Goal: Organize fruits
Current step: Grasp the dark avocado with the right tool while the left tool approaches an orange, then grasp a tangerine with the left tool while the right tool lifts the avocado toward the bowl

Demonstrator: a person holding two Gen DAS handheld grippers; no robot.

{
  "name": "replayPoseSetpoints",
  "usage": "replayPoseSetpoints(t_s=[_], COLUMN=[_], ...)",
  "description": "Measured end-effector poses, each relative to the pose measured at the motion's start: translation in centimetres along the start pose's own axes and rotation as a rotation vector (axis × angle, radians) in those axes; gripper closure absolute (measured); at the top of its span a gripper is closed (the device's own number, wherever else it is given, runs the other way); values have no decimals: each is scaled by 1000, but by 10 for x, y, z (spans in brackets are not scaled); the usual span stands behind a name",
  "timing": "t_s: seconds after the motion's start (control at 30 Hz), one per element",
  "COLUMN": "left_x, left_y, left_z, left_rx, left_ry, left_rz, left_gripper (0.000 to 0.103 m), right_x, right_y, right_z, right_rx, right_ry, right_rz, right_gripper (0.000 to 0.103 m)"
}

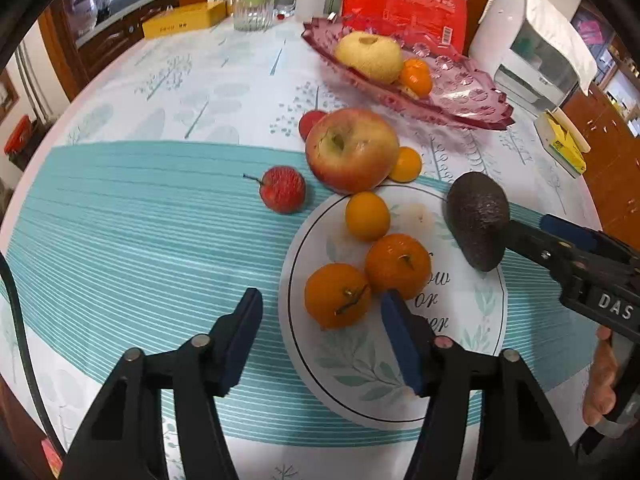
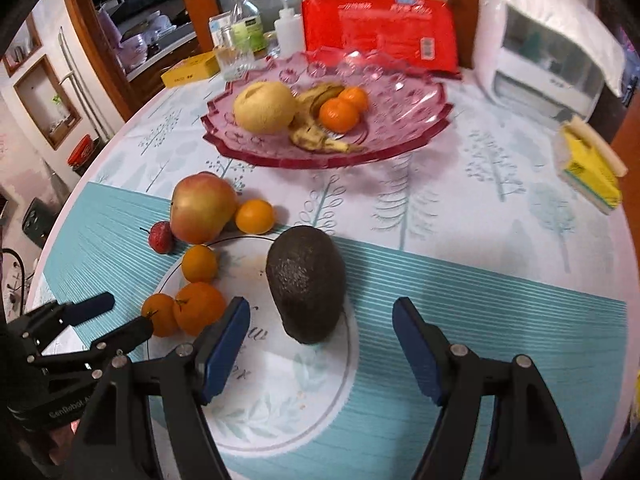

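On a white plate [image 1: 472,320] lie two tangerines, a small yellow fruit [image 1: 367,216] and a dark avocado [image 2: 306,280]. My left gripper [image 1: 322,296] is open around the nearer tangerine [image 1: 338,296], and its left pad stands clear of the fruit. My right gripper [image 2: 320,304] is open, with the avocado between its fingers but not pressed. A red-yellow apple [image 1: 352,148], a red lychee [image 1: 282,194] and another small yellow fruit [image 1: 406,164] rest on the cloth beside the plate. The pink glass dish [image 2: 400,120] behind holds a pear, bananas and two tangerines.
At the back of the table stand a red package [image 2: 380,28], bottles, a glass and a yellow box [image 1: 184,20]. A white appliance [image 2: 548,60] is at the back right, and a yellow pack [image 2: 588,168] lies near the right edge.
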State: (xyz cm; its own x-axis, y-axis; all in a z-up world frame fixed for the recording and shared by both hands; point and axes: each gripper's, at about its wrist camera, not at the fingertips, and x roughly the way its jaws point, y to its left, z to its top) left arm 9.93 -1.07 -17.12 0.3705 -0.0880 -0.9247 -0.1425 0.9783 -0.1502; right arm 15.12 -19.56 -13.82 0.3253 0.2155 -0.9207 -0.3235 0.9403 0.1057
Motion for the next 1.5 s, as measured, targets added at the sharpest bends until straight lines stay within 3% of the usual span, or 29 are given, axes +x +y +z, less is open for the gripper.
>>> replayPoseSetpoints(t_s=[0.3, 0.47, 0.73, 1.2, 1.5], left_x=[19, 25, 26, 19, -16], left_y=[-3, -6, -2, 10, 9], left_z=[-2, 0, -3, -11, 0], left_rx=[5, 10, 1, -35, -13], left_ry=[37, 41, 21, -36, -71], left_rz=[-24, -41, -57, -86, -73], left_gripper=[56, 63, 64, 67, 67], right_x=[27, 34, 51, 48, 31], right_y=[6, 9, 5, 7, 15], right_z=[8, 8, 5, -2, -6], right_rx=[-22, -31, -13, -5, -2], right_ry=[9, 16, 52, 22, 30], right_rz=[37, 25, 6, -4, 5], right_gripper=[29, 34, 46, 47, 48])
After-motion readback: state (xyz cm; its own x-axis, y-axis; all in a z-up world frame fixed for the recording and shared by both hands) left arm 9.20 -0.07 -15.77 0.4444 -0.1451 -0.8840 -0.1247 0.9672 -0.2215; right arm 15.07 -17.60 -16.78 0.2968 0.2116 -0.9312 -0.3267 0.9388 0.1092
